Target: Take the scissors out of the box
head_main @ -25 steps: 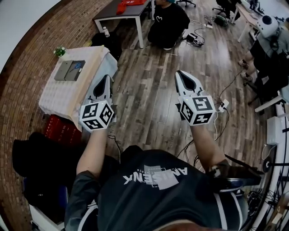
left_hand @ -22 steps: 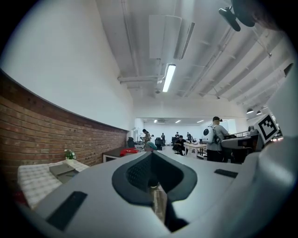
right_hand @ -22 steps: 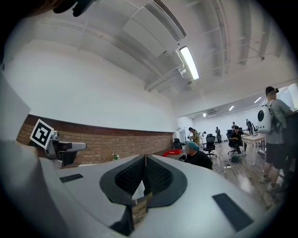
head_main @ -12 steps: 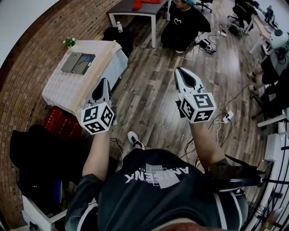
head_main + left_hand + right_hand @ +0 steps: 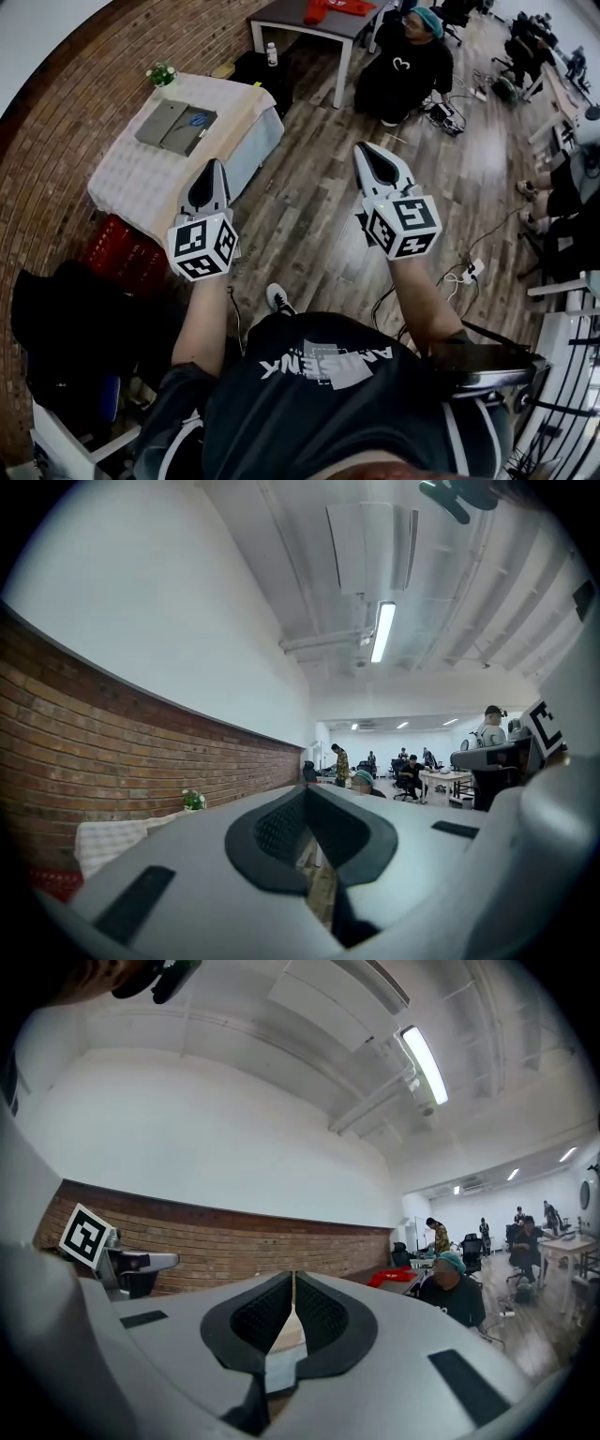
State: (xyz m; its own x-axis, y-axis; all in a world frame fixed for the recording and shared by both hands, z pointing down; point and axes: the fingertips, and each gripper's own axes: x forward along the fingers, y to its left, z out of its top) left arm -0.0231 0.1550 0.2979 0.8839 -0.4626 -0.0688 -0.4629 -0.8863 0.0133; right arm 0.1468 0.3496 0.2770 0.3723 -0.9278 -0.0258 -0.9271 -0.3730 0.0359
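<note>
- An open flat grey box (image 5: 161, 122) lies on the white-clothed table (image 5: 131, 183), far left.
- The blue-handled scissors (image 5: 198, 120) are in its right half, too small to tell their axis.
- The left gripper (image 5: 212, 167) and right gripper (image 5: 367, 150) are closed, empty and well short of the box.

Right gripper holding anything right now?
No, the right gripper shows its jaws closed together in its own view, nothing between them.

wall (image 5: 47, 187): red-brown brick | tablecloth (image 5: 136, 187): white | box (image 5: 164, 122): grey (both halves) | crate (image 5: 117, 258): red
</note>
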